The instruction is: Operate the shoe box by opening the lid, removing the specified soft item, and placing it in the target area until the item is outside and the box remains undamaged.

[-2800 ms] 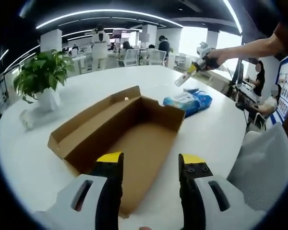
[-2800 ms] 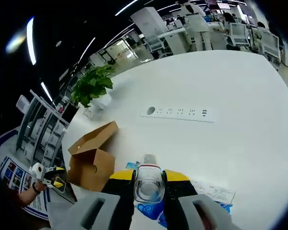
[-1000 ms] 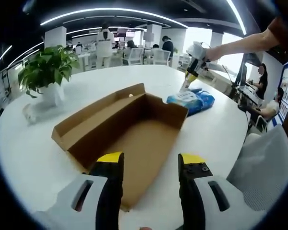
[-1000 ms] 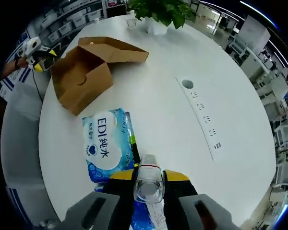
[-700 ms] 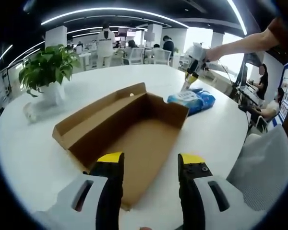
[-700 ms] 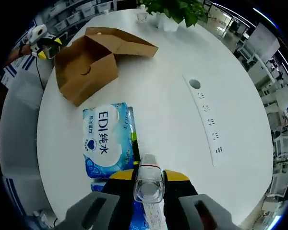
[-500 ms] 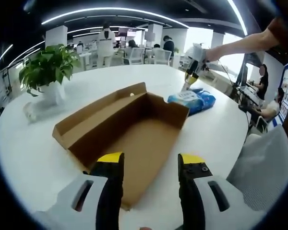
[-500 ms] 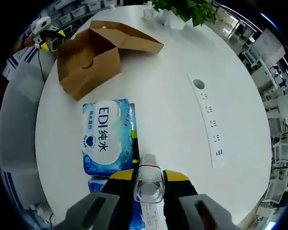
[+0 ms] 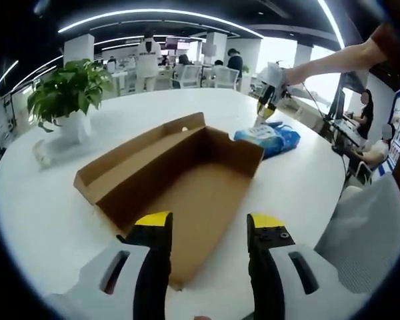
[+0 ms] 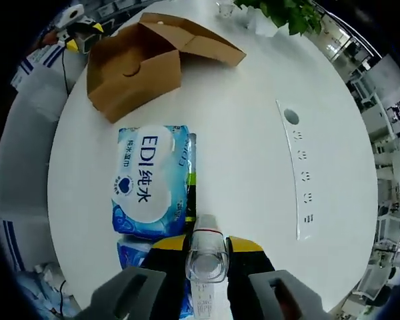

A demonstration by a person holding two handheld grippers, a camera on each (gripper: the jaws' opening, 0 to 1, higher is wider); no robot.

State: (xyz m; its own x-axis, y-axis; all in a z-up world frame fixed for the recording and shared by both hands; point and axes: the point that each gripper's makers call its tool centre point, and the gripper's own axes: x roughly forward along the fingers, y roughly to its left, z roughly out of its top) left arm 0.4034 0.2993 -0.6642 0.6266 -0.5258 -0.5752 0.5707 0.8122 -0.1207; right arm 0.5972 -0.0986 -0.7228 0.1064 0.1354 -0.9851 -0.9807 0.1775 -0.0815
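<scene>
The brown cardboard shoe box [image 9: 187, 177] lies open on the white table, its lid [image 9: 130, 163] folded back to the left and its inside bare. My left gripper [image 9: 210, 223] hovers open over the box's near edge. A blue soft pack of wet wipes [image 9: 267, 137] lies on the table beyond the box's right corner. My right gripper [image 9: 268, 93], held by an outstretched arm, hangs just above the wipes pack. In the right gripper view that gripper [image 10: 207, 243] is shut on a small clear bottle [image 10: 207, 257], directly over the wipes pack [image 10: 150, 180]. The box [image 10: 137, 73] is farther off.
A potted plant [image 9: 63, 93] stands at the table's left. A white power strip [image 10: 301, 180] is set into the tabletop right of the pack. A second blue pack [image 10: 137, 257] lies under the first. A grey chair back [image 9: 370, 227] is at the right. People sit at desks behind.
The right gripper, still holding the bottle, has swung down from high over the table to just above the wipes pack. The left gripper stayed open over the box.
</scene>
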